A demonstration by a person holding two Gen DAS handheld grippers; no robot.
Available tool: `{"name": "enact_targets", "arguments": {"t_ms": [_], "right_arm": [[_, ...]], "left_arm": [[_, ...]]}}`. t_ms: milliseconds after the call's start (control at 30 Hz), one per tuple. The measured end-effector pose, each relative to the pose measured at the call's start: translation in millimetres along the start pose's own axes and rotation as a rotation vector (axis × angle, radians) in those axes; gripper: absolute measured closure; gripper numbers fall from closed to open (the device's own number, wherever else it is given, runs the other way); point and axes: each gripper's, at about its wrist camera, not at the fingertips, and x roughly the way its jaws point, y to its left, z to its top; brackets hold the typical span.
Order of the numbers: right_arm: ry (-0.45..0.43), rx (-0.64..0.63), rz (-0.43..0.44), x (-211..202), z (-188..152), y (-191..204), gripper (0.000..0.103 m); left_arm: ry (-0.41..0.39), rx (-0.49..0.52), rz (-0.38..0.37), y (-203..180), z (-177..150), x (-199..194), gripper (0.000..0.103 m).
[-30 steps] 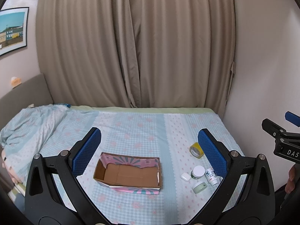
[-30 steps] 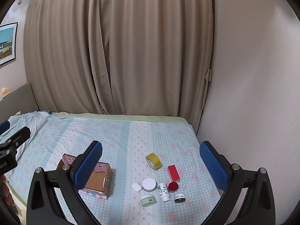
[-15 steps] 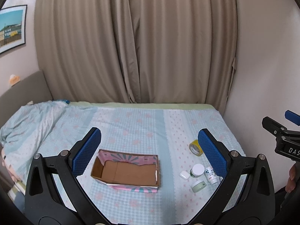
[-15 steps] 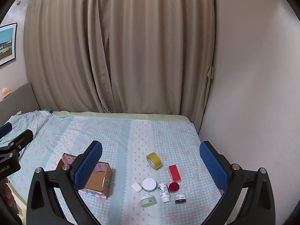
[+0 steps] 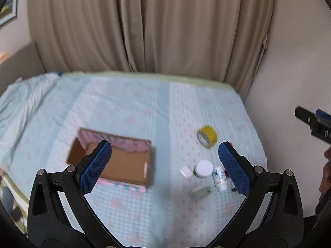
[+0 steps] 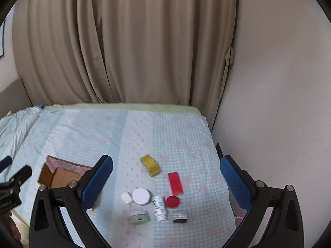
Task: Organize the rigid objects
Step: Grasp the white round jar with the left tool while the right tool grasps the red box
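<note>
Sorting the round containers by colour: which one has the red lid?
The small round red-lidded jar, just below the red rectangular box and right of the white printed bottle. The other jars show white, green or dark lids.

Dark blurred print on the label of the small white bottle (image 6: 159,207) near the bed's front right corner, not legible, a pale strip of print on the dark little jar (image 6: 180,216) beside it, also unreadable
</note>
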Motion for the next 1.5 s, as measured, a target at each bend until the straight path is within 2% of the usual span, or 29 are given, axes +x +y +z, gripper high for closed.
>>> {"name": "enact_targets", "arguments": {"t_ms": [100, 267, 367, 467, 700, 967, 1133, 1267, 1367, 1400, 1433, 1500], "right_arm": [[0.056, -0.005, -0.008, 41.6, 1.9, -13.6, 0.000], [0.185, -0.011, -0.014, 115.1, -8.1, -32.2, 0.000], [0.253, -0.024, -0.015, 157.0, -17.9, -37.8, 0.000], [0.312, -0.040, -0.016, 199.7, -31.1, -42.1, 0.000], [0.484, -0.053, -0.002, 294.6, -66.1, -44.3, 0.000], [0.623, -0.064, -0.013, 365.1, -101.8, -49.9, 0.002], [0.728, -0.086, 0.001, 400.1, -123.1, -51.9, 0.011], [0.785, -0.110, 0.022, 418.8, -134.3, -50.1, 0.021], [0.817, -0.125, 0.032, 429.3, -139.4, -50.0, 0.036], [0.824, -0.133, 0.034, 431.7, -140.3, -49.7, 0.045], [0.831, -0.139, 0.038, 434.2, -140.7, -49.8, 0.048], [0.837, -0.143, 0.047, 436.4, -141.0, -48.2, 0.058]], "left_arm": [[0.151, -0.033, 0.001, -9.9, -21.4, 45.6, 0.001], [0.327, -0.131, -0.022, -15.4, -45.6, 114.0, 0.001], [0.376, -0.125, -0.019, -25.5, -55.5, 151.5, 0.001], [0.383, -0.055, -0.023, -46.4, -62.1, 185.8, 0.001], [0.408, 0.148, -0.116, -115.1, -81.7, 253.7, 0.001], [0.492, 0.351, -0.195, -177.6, -120.7, 309.2, 0.001], [0.519, 0.511, -0.220, -200.3, -143.3, 330.0, 0.001], [0.522, 0.600, -0.232, -214.8, -153.3, 341.2, 0.001], [0.532, 0.638, -0.246, -218.8, -156.6, 346.6, 0.013], [0.533, 0.648, -0.250, -220.0, -157.4, 347.4, 0.022], [0.535, 0.660, -0.255, -221.5, -158.0, 348.9, 0.033], [0.545, 0.676, -0.272, -222.7, -158.4, 350.8, 0.034]]}}
